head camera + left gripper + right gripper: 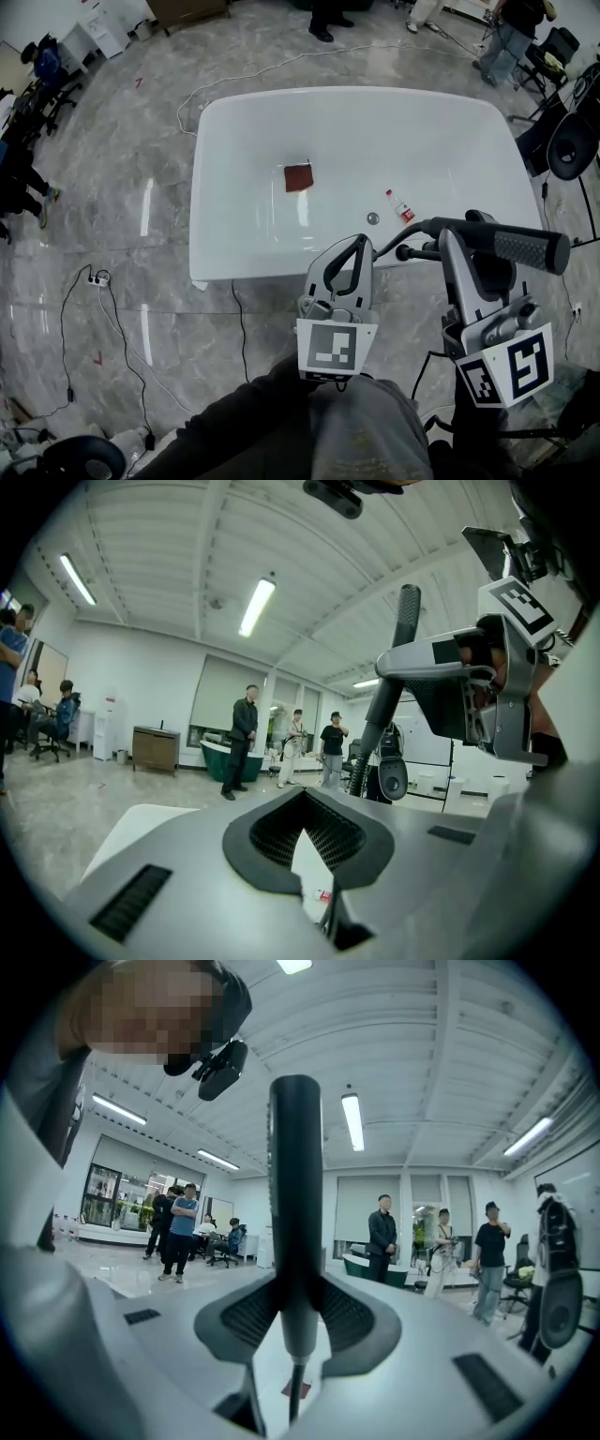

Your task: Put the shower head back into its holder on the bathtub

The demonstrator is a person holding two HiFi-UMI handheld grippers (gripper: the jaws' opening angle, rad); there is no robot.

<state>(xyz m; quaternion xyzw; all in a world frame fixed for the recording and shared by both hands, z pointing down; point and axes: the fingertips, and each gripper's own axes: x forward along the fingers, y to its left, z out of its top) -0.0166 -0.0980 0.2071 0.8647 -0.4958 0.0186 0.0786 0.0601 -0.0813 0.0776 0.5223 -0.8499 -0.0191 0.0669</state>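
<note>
Over the near right corner of the white bathtub (234,187), your right hand-held gripper (448,242) is clamped on the shower head (511,246) and holds it in the air, lying crosswise. It is a slim, dark, stick-shaped piece; the end that points to your right has a dotted, textured surface, and the other end narrows to a grey collar from which a thin dark hose (394,242) curves away. In the right gripper view it stands upright between the black ribbed pads, gripped low on its shaft. Your left hand-held gripper (359,242) hangs just beside it, its tips together with nothing between them. Inside the tub lie a red square (298,176) and a small bottle (400,206), near the drain (373,217).
</note>
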